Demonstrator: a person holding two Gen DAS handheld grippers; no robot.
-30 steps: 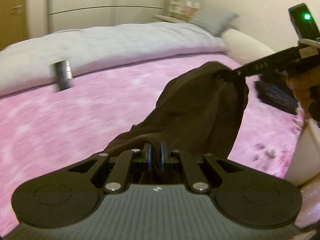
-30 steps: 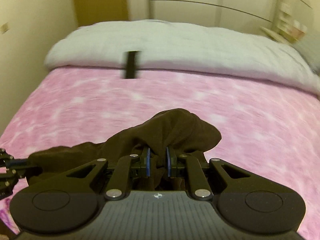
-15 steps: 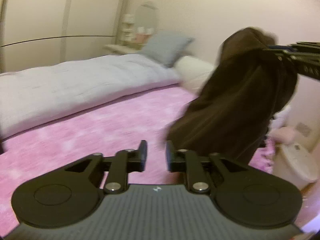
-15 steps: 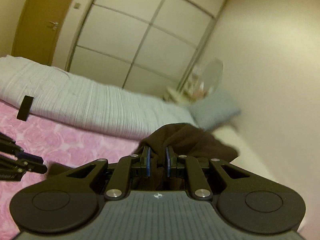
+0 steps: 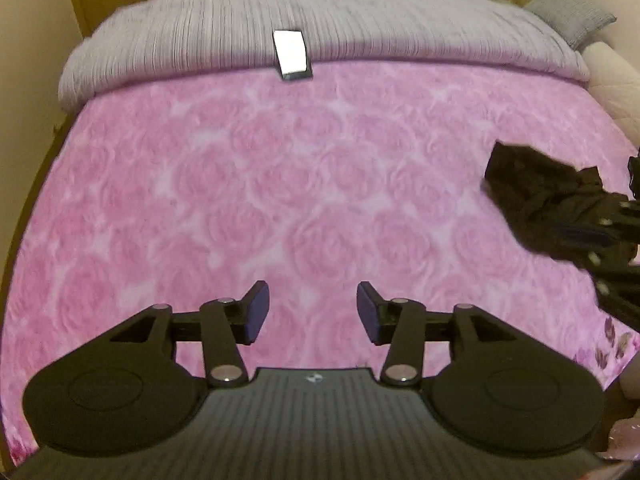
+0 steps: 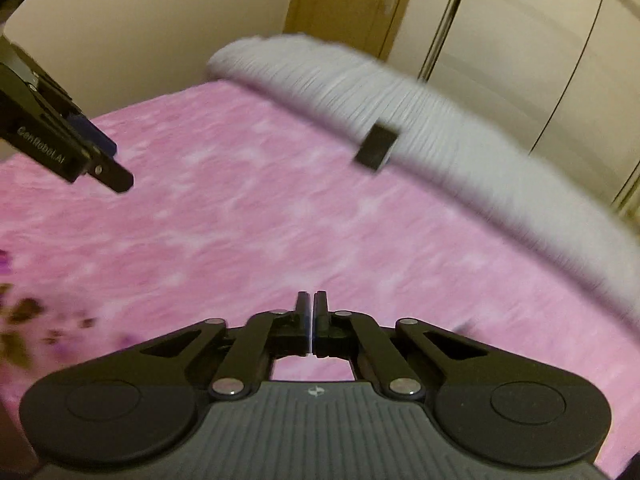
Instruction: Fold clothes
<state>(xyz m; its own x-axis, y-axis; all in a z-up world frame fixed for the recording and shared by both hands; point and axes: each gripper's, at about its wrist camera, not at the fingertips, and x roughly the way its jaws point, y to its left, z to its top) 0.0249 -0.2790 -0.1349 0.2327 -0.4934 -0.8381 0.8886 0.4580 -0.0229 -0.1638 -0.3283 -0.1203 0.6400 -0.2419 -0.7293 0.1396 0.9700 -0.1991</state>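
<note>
Now: left gripper [image 5: 309,307] jaws spread, empty; right gripper [image 6: 311,316] jaws pressed together. Garment [image 5: 532,196] bunched at bed [image 5: 280,184] edge; risk: it slides off.

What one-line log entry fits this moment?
left gripper: open, empty | right gripper: shut | dark garment: beside right gripper, grip unclear

Wrist views over the bed [image 5: 280,184]

Both face the grey quilt [image 5: 360,24]; the right view [image 6: 400,104] sits lower, angled leftward.

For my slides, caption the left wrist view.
Open left gripper over the pink rose-patterned blanket; dark brown garment bunched at right.
</note>
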